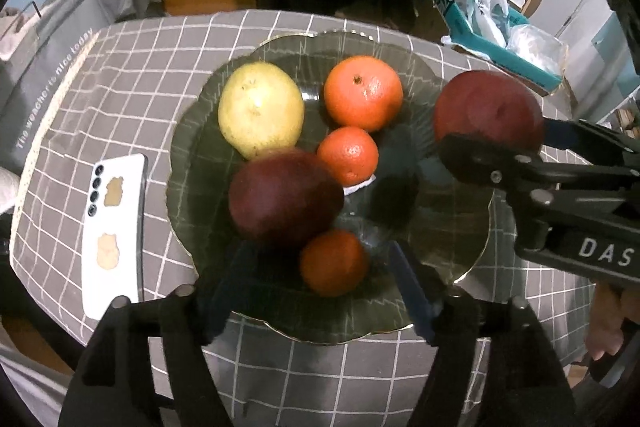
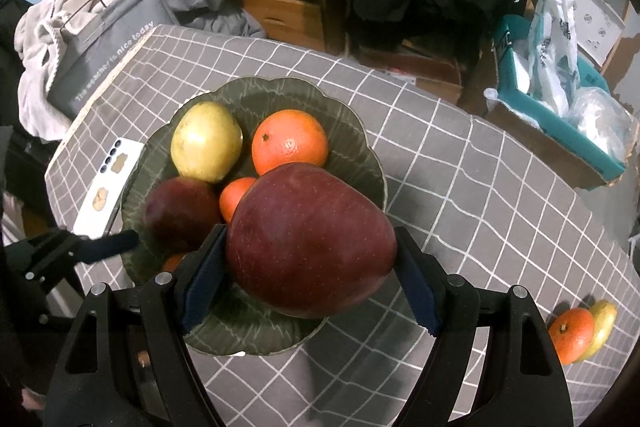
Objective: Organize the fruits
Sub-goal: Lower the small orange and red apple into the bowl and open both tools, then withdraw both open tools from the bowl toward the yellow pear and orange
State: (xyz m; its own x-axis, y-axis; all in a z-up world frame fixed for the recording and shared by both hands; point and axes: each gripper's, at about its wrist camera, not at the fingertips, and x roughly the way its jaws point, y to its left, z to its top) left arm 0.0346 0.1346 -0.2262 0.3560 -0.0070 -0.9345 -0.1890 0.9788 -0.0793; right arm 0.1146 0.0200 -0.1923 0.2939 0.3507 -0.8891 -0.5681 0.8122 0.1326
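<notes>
5 fruits sit on the green plate (image 1: pixel 192 155). The left gripper (image 1: pixel 320 291) is let go, empty. The right gripper (image 2: pixel 310 263) grips a red apple (image 2: pixel 312 243) above it. An orange (image 2: pixel 570 335) and a yellow fruit (image 2: pixel 602 327) wait outside.

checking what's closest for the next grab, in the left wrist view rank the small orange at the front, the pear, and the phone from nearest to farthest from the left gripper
1. Small orange: right ahead of the left gripper, at the plate's front.
2. Phone: off the plate, on the cloth to the left.
3. Pear: at the plate's far left.
</notes>
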